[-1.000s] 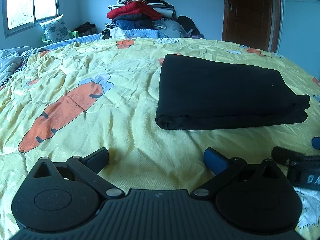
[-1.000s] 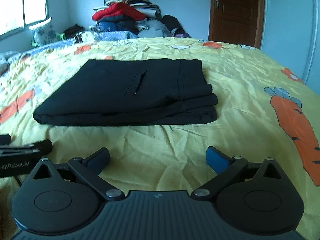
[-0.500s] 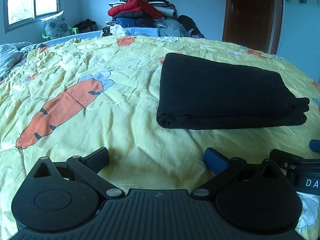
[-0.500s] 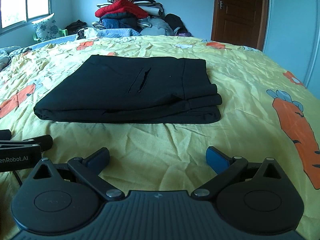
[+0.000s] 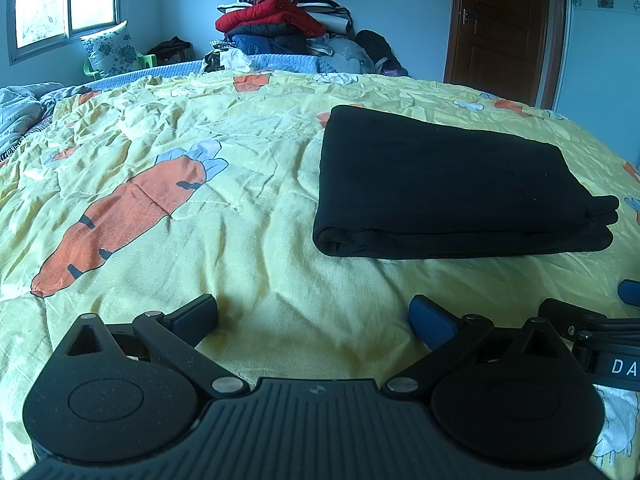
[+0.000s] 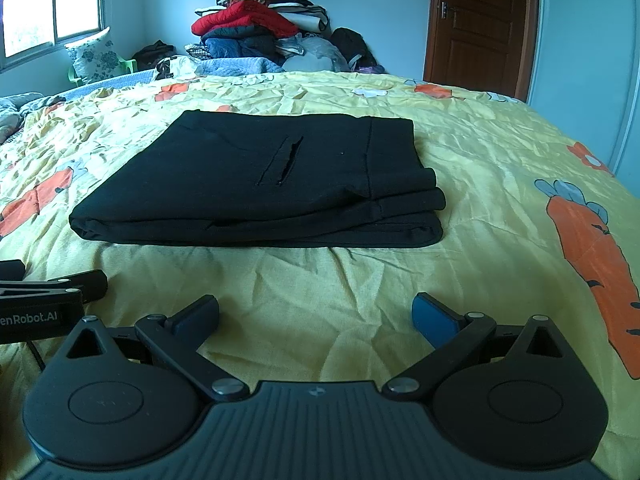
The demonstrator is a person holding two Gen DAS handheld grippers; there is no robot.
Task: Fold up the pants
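Black pants (image 5: 448, 184) lie folded into a flat rectangle on the yellow carrot-print bedspread (image 5: 192, 160); in the right wrist view the pants (image 6: 264, 184) show a pocket slit on top and stacked layers at their right end. My left gripper (image 5: 314, 316) stands open near the bed's front, short of the pants and to their left, with nothing between its fingers. My right gripper (image 6: 316, 314) is open too, in front of the pants, holding nothing. Each gripper shows at the edge of the other's view.
A tall pile of clothes (image 5: 284, 28) rises beyond the far side of the bed. A brown door (image 5: 504, 28) stands at the back right, a window (image 5: 60, 4) and a patterned pillow (image 5: 112, 50) at the back left. Crumpled bedding (image 5: 20, 108) lies at the left edge.
Both views tilted up slightly and show a little more of the room. The pants have not moved and both grippers stay open.
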